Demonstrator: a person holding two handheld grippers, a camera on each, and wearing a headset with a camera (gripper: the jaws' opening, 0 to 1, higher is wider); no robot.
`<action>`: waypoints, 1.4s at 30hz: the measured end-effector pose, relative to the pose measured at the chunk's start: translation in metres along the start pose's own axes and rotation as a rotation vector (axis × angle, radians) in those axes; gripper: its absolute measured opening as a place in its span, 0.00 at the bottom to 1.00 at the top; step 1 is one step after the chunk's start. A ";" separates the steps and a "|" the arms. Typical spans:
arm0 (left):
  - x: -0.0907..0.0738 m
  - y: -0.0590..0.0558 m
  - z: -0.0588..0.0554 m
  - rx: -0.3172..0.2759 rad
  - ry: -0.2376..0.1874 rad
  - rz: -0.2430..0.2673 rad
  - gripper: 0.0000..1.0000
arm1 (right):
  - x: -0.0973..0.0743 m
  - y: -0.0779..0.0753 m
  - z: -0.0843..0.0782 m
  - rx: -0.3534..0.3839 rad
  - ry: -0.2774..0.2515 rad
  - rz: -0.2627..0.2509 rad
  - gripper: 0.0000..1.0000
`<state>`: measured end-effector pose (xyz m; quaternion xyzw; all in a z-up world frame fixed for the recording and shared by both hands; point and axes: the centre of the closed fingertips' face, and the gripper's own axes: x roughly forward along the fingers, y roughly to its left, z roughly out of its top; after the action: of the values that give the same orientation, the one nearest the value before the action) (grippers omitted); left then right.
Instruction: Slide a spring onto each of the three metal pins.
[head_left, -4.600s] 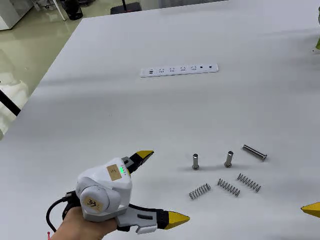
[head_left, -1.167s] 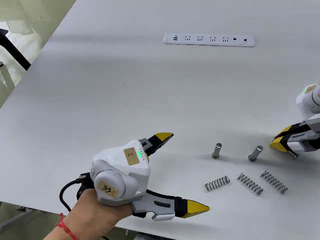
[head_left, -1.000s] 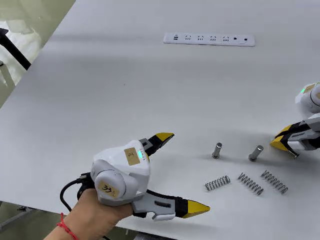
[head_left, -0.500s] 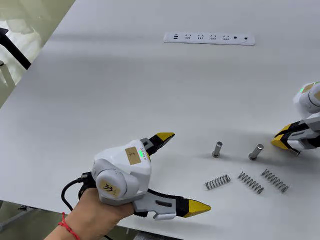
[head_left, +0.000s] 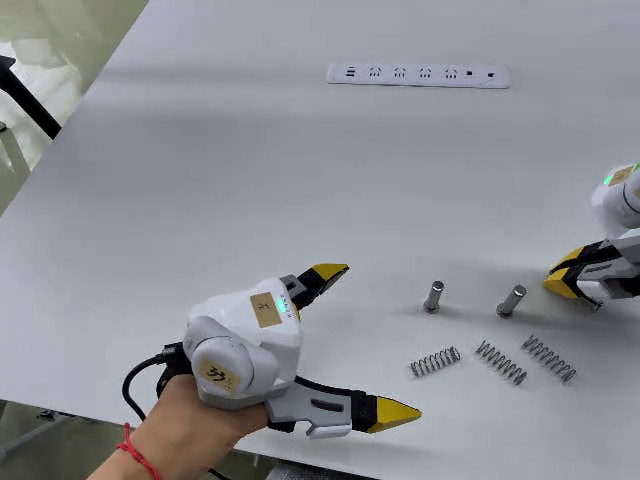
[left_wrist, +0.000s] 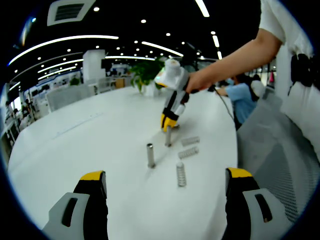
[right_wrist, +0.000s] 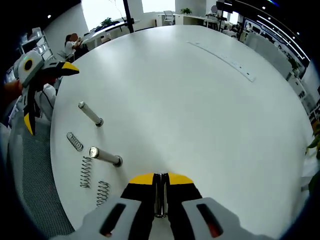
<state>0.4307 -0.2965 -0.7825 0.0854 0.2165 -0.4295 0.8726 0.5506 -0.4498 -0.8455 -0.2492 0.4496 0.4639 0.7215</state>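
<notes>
Right gripper tight around a metal pin; left gripper spread wide, near three loose springs

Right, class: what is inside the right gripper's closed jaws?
A metal pin, clamped between the right gripper's yellow tips. The tips cover its sides, and how far it reaches beyond them cannot be seen.

A broad white worktable carrying a white power strip stands on a glossy pale floor in an open-plan hall, under long ceiling light strips, with a leafy plant beyond.
</notes>
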 end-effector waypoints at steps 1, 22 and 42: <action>0.000 0.000 0.000 0.000 0.000 0.000 1.00 | -0.001 0.000 0.000 -0.001 -0.002 -0.001 0.09; 0.002 -0.002 0.004 0.008 -0.001 -0.006 1.00 | -0.026 0.000 0.003 0.018 -0.079 -0.027 0.08; 0.001 -0.002 0.003 0.009 -0.003 -0.005 1.00 | -0.041 0.002 0.000 0.039 -0.131 -0.055 0.08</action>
<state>0.4311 -0.2993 -0.7799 0.0882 0.2136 -0.4326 0.8715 0.5425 -0.4668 -0.8095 -0.2163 0.4033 0.4503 0.7667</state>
